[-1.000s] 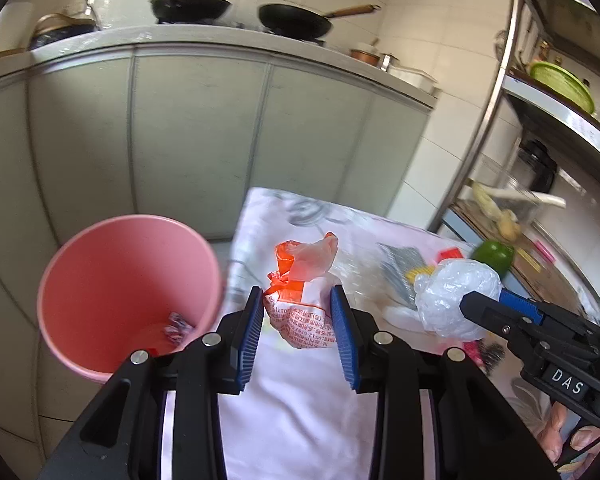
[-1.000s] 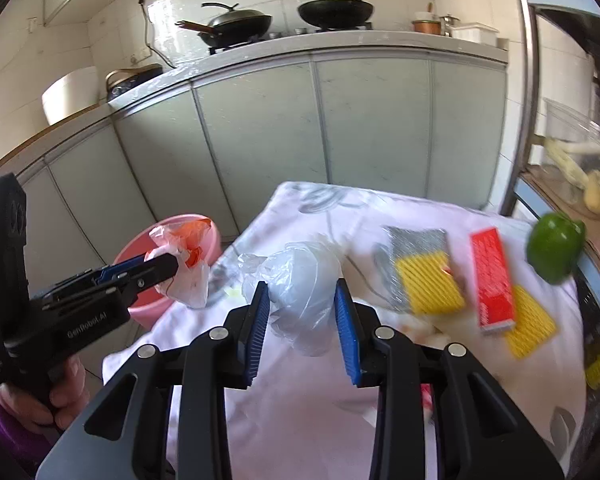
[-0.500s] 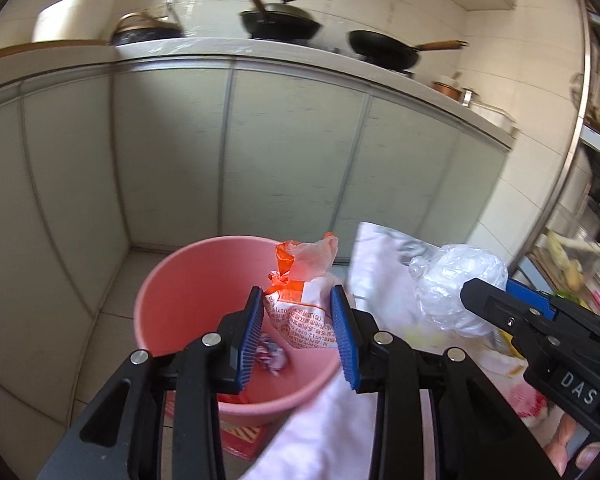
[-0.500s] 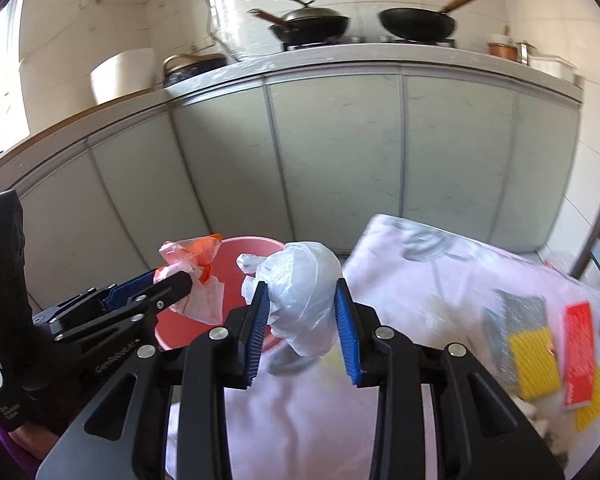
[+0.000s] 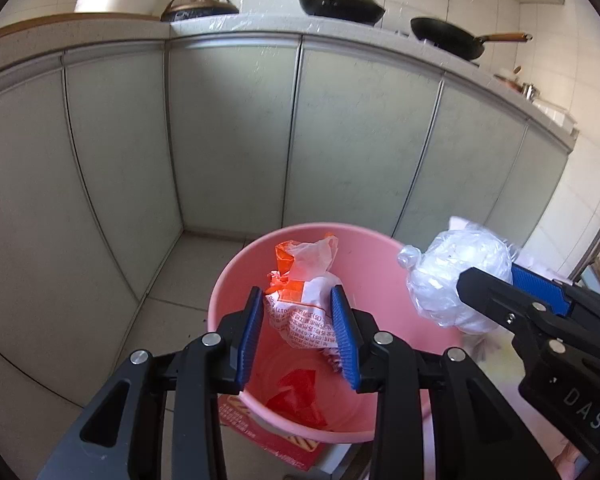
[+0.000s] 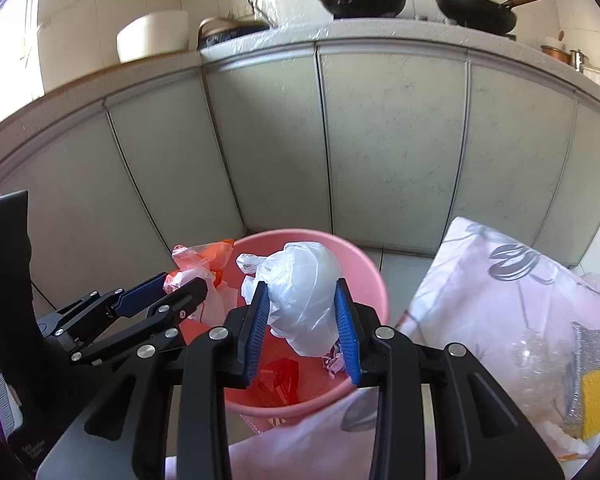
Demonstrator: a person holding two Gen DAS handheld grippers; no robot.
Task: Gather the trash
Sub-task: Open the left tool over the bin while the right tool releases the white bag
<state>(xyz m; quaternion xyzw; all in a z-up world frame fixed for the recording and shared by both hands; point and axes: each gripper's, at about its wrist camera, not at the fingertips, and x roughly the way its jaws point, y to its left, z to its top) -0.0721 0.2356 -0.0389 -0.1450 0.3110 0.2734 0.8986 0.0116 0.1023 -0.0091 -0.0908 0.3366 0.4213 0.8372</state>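
While both grippers are poised above the pink bucket (image 5: 236,280), each one grips a piece of trash. Left gripper (image 5: 299,336): blue pads closed on a crumpled orange-and-white wrapper (image 5: 304,300), held over the bucket's open mouth. Right gripper (image 6: 303,330): pads pressed against a balled clear plastic bag (image 6: 304,292), likewise over the bucket, near its right rim. Bucket interior: red scraps (image 5: 296,396) and a small crumpled paper (image 6: 334,360) lie at the bottom. Right of the bucket, a counter with a white patterned cloth (image 6: 480,280) carries a yellow sponge (image 6: 596,400). Behind, grey cabinet doors (image 5: 228,132) run under a worktop bearing two black pans (image 5: 340,0).
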